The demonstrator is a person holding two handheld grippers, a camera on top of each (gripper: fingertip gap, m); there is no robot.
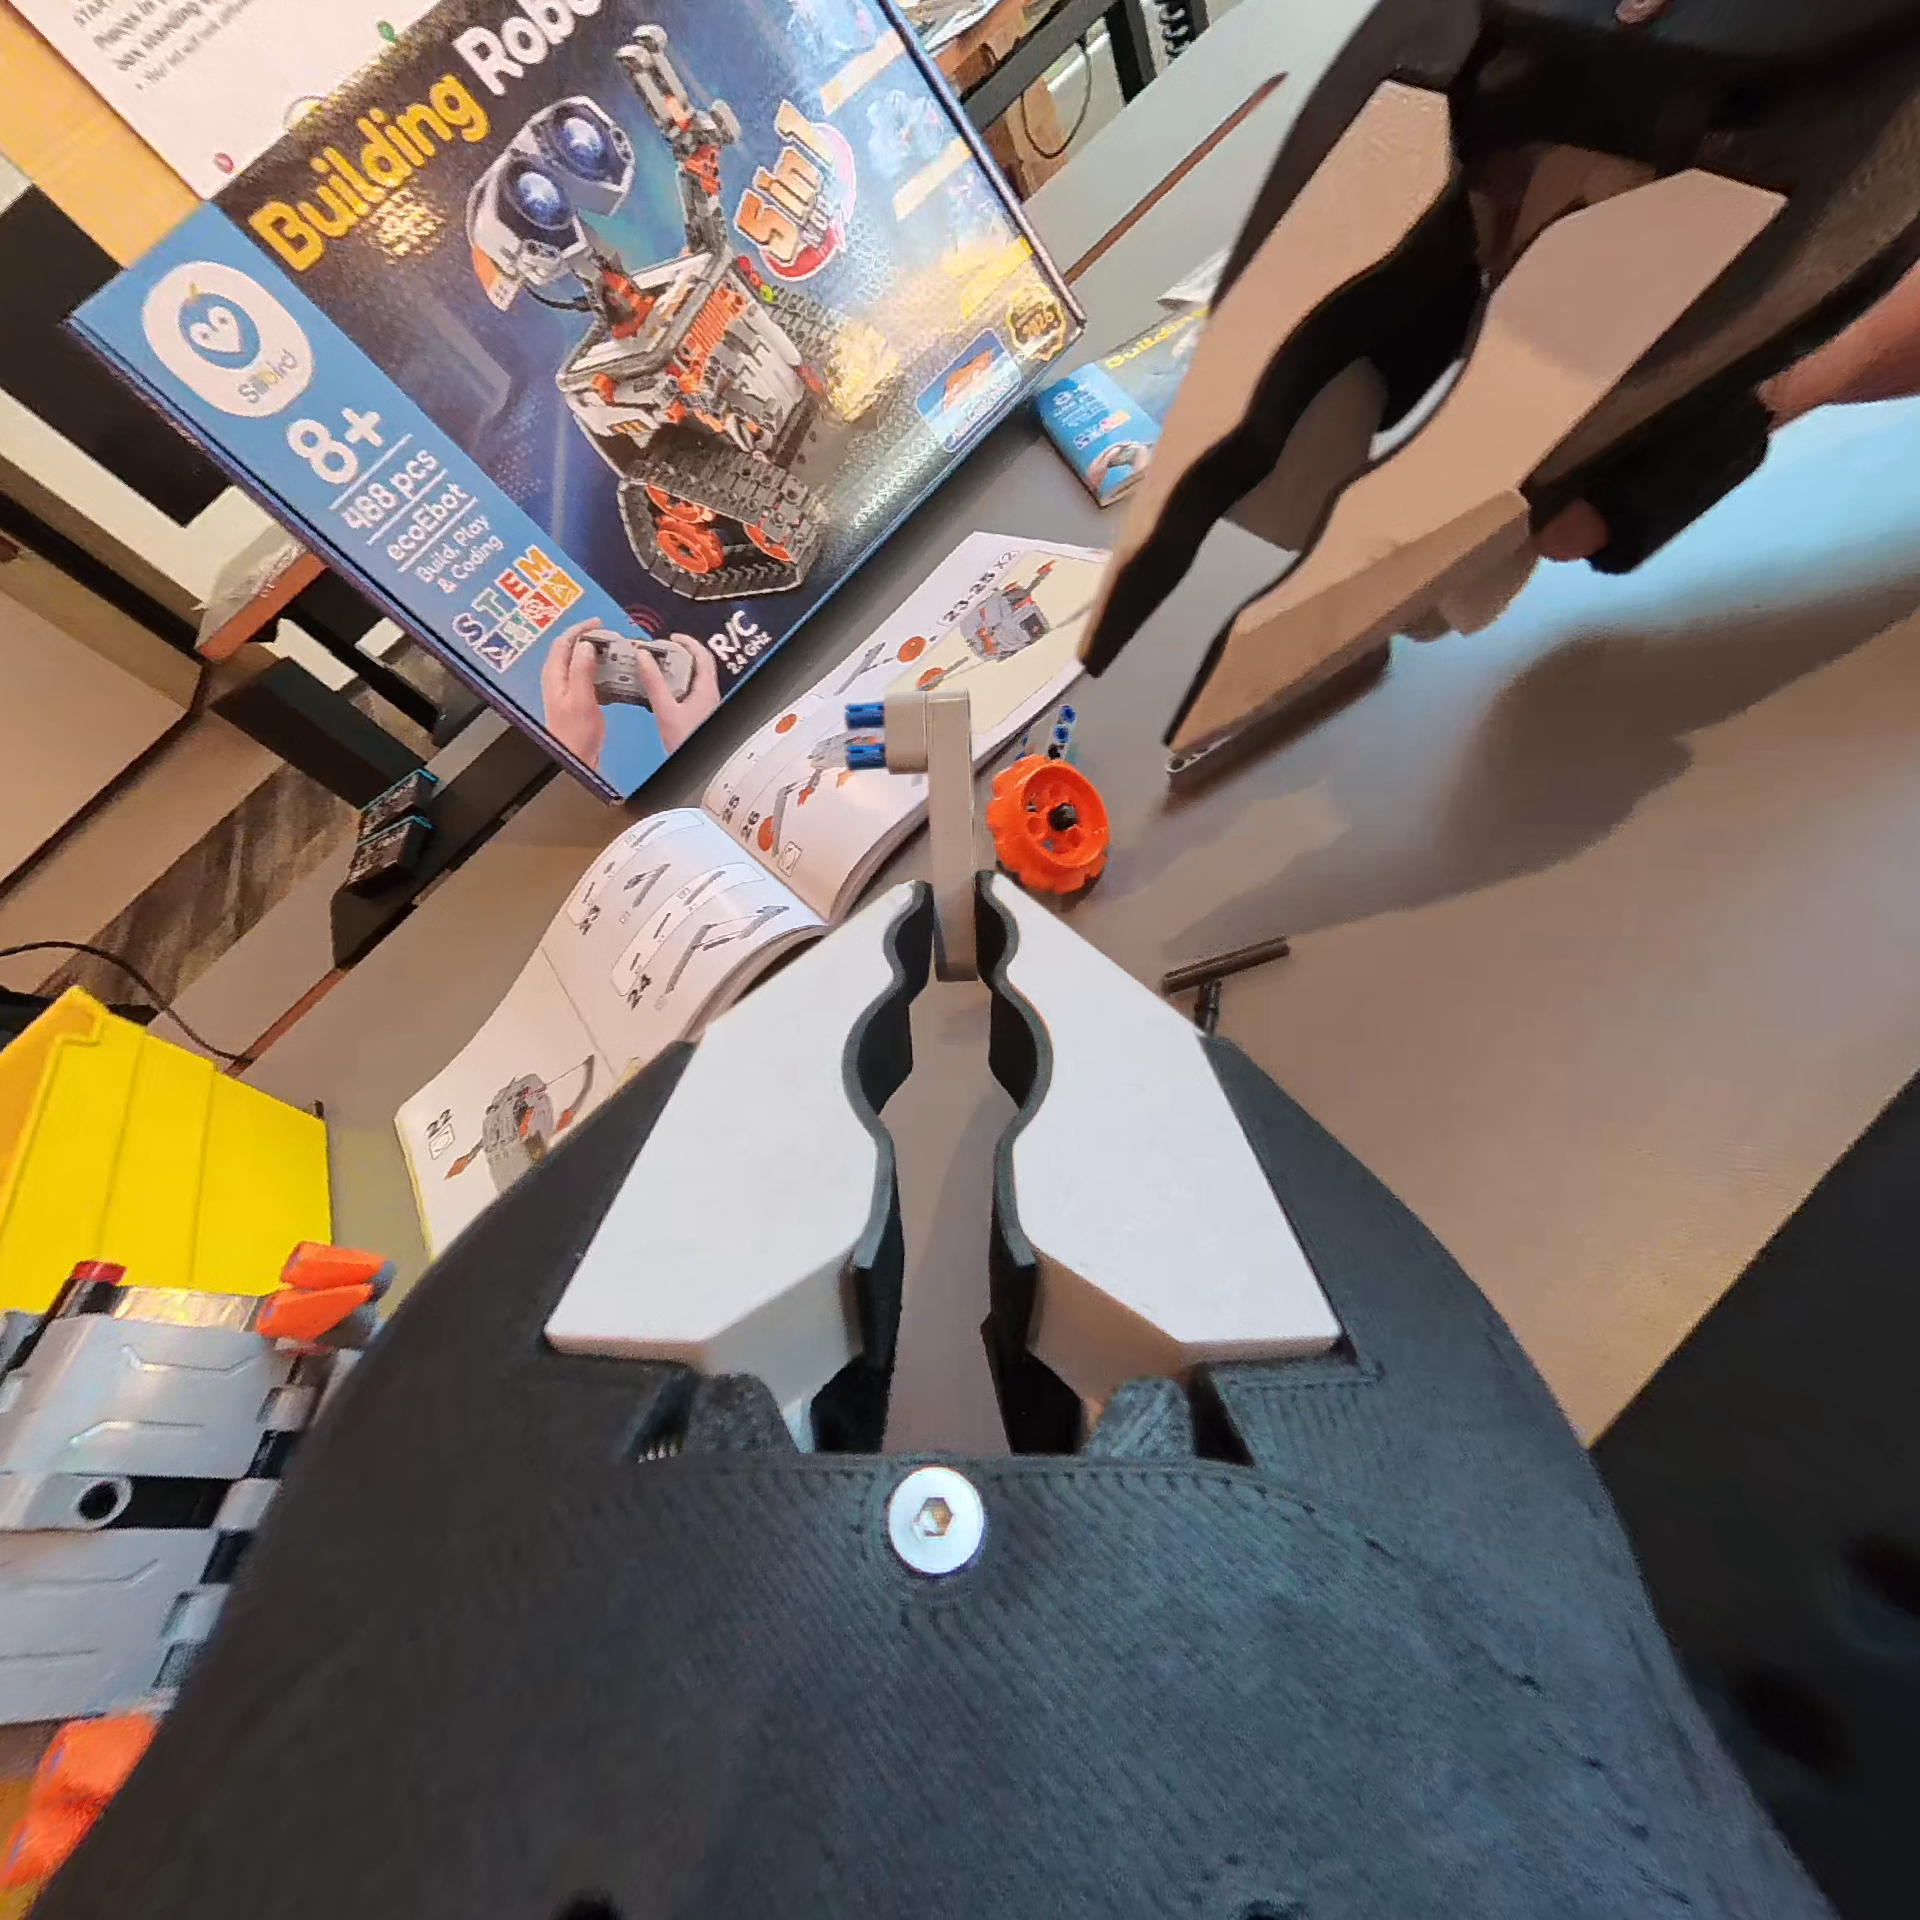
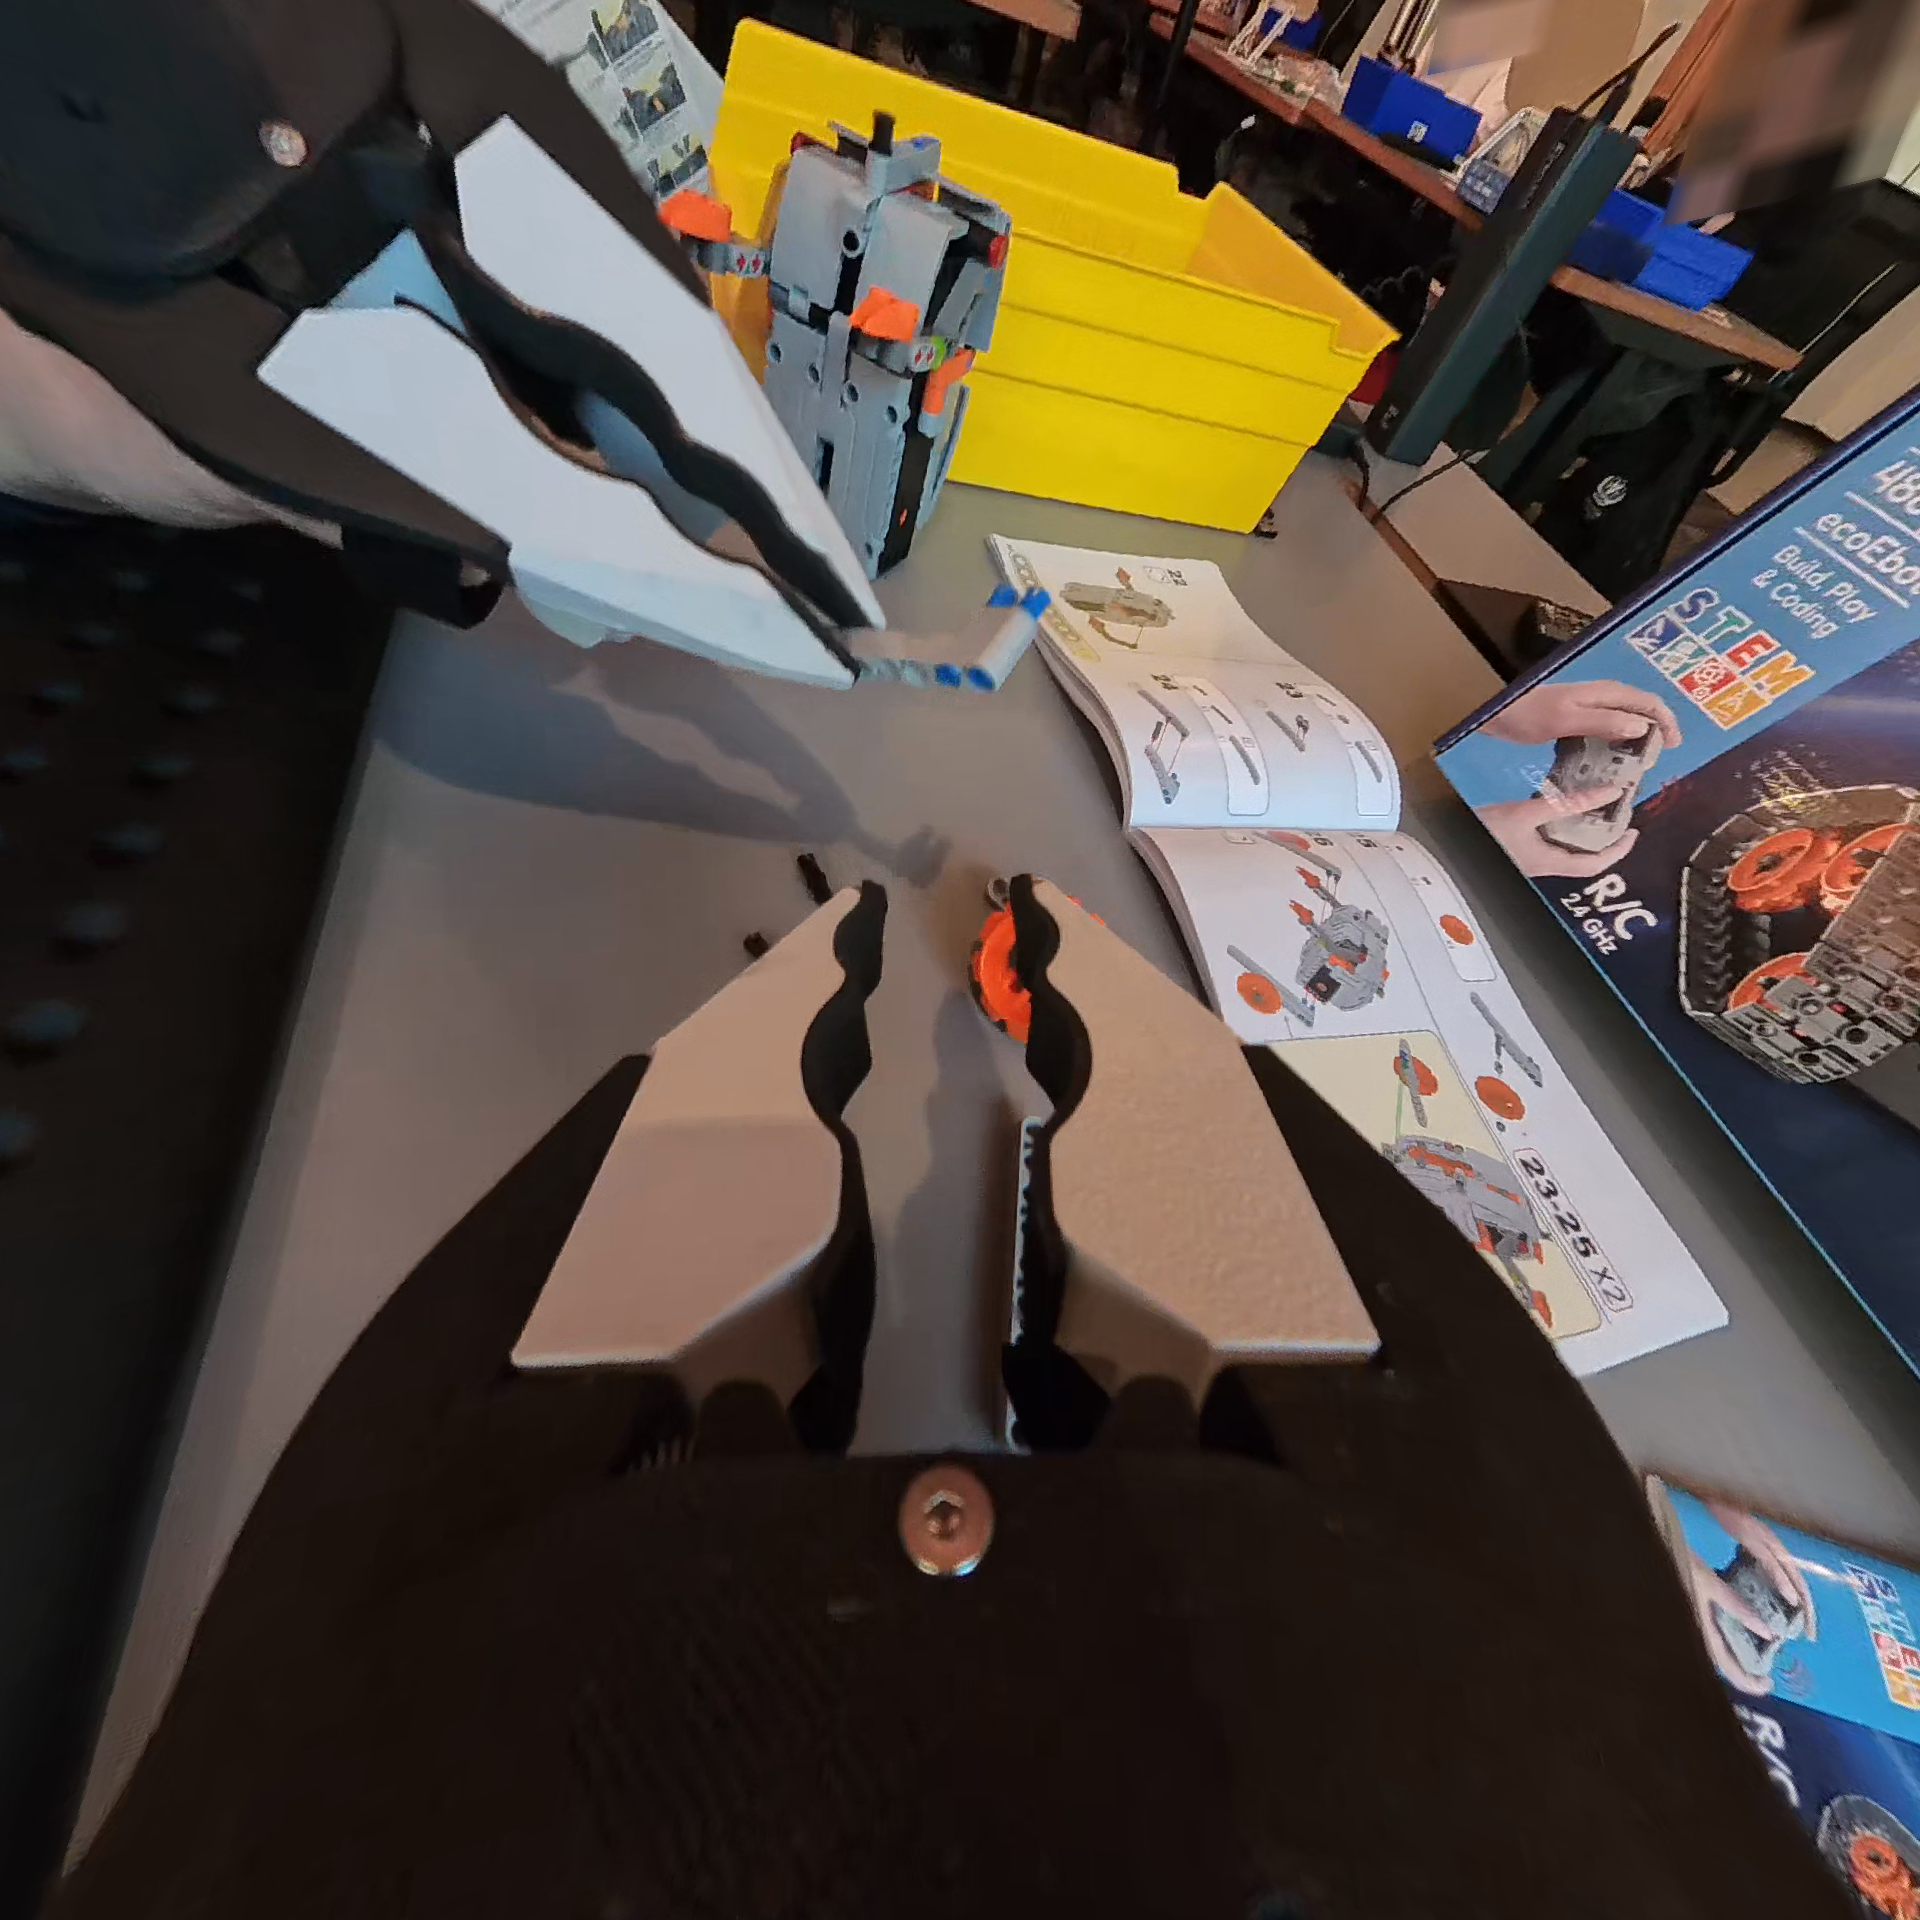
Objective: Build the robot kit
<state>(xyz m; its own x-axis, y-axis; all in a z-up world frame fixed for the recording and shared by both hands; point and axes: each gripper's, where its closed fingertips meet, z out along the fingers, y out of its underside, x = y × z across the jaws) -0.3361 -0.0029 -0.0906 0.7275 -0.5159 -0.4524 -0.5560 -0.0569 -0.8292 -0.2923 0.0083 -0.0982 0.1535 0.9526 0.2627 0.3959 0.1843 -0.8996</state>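
Left tool (image 1: 951,904): fingers pinched together on the lower end of a grey L-shaped beam (image 1: 948,821), held up off the bench (image 1: 1455,1091). The beam's upper end turns sideways and carries two blue pins (image 1: 860,734). From the right wrist view the same beam (image 2: 966,655) sticks out past the left tool's tips, well above the grey surface.

Right tool (image 2: 945,904): fingers apart with a clear gap, nothing between them. It hangs low over the bench, its right fingertip (image 2: 1023,904) just in front of an orange wheel (image 2: 997,966) lying flat; whether it touches the wheel I cannot tell. The wheel (image 1: 1044,821) sits just beside the open instruction booklet (image 1: 727,904).

Handling judgement: the grip on the beam is narrow and at the very end, so the piece could pivot if pushed; keep pressure steady and the pins facing clear. The wheel is round and low; closing across its rim rather than its face looks surer.

Around: two small dark axle pieces (image 2: 810,878) lie on the bench left of the right tool's tips. A partly built grey and orange block model (image 2: 883,343) stands upright in front of a yellow bin (image 2: 1143,343). A large printed kit box (image 1: 582,364) leans at the booklet's far edge, crowding that side. A second, smaller printed booklet (image 2: 1808,1662) lies near the right tool's body.
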